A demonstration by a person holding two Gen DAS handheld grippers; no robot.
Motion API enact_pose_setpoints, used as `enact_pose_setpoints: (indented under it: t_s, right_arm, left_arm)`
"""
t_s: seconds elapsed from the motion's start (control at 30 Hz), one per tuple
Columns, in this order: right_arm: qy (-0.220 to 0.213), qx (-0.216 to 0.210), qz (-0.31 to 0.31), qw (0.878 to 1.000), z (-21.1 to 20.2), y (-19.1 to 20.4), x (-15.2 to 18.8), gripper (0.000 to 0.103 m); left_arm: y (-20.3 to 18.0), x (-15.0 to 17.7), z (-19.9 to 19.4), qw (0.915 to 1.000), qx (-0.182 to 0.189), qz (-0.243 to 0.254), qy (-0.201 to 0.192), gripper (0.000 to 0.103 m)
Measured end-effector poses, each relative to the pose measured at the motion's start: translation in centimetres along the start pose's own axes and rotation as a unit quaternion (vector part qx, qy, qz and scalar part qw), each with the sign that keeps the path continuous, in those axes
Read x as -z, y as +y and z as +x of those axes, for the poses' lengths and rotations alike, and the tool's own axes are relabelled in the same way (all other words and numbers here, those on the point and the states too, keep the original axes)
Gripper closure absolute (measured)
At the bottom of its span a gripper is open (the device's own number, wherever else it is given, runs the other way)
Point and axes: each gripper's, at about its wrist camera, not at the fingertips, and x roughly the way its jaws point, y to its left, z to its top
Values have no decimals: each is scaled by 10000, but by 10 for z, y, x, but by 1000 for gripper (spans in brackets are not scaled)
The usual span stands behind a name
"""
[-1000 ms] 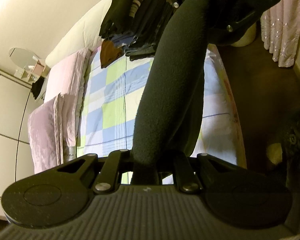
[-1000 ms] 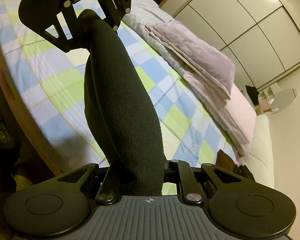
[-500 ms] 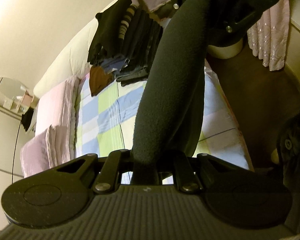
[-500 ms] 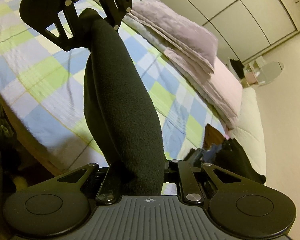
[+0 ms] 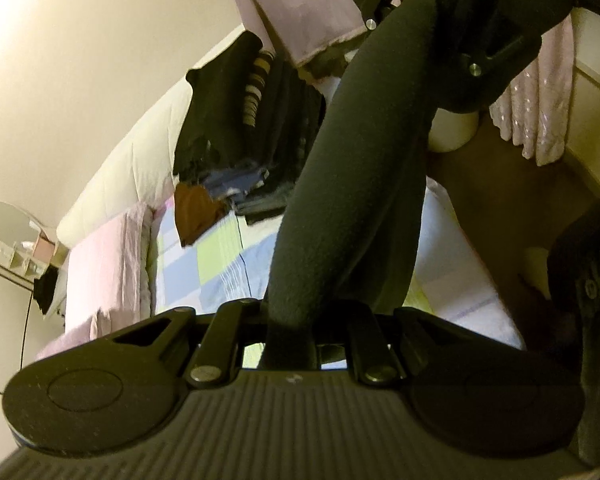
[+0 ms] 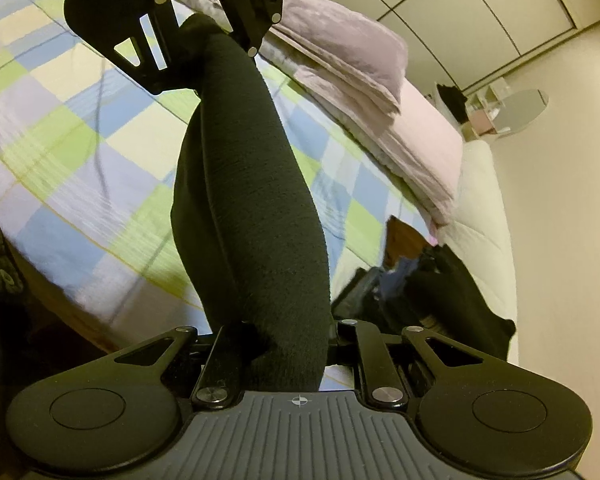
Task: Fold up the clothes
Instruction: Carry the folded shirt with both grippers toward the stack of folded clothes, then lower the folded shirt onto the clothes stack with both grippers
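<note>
Left wrist view: my left claw (image 5: 296,344) and right claw (image 6: 284,356) both clenched on black fleece garment (image 5: 352,184), now swung toward clothes pile (image 5: 236,120); fold mid-air above bed (image 6: 60,128).

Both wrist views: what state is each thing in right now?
Black garment: bunched, stretched between both claws above the bed.
Left claw: shut on the garment.
Right claw: shut on the garment.
Clothes pile: unfolded heap on the bed.
Pink bedding: folded, stacked.
</note>
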Motion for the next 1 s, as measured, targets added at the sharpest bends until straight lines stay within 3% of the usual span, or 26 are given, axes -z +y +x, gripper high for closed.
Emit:
enact_pose_setpoints:
  t_s: [0.3,0.67,0.83,1.0]
  right_arm:
    - [-349,163,-116,9992,13,-93,49,89]
    - [-1241,403,-759,9885,25,-262,114,89]
    - [-1340,645,-760,9860,32,-317,129,89]
    - [-1171,886,-611,9873,40,-358,143,89]
  left_arm:
    - [56,-82,42,9991,-378,-161,-128,91]
    - [145,-205,76,9909,-1220,-565,11,91]
    - [182,-240,96,9896,-1376,-384,-189,91]
    - [211,-260,118,9885,-1379,-282,-556,91]
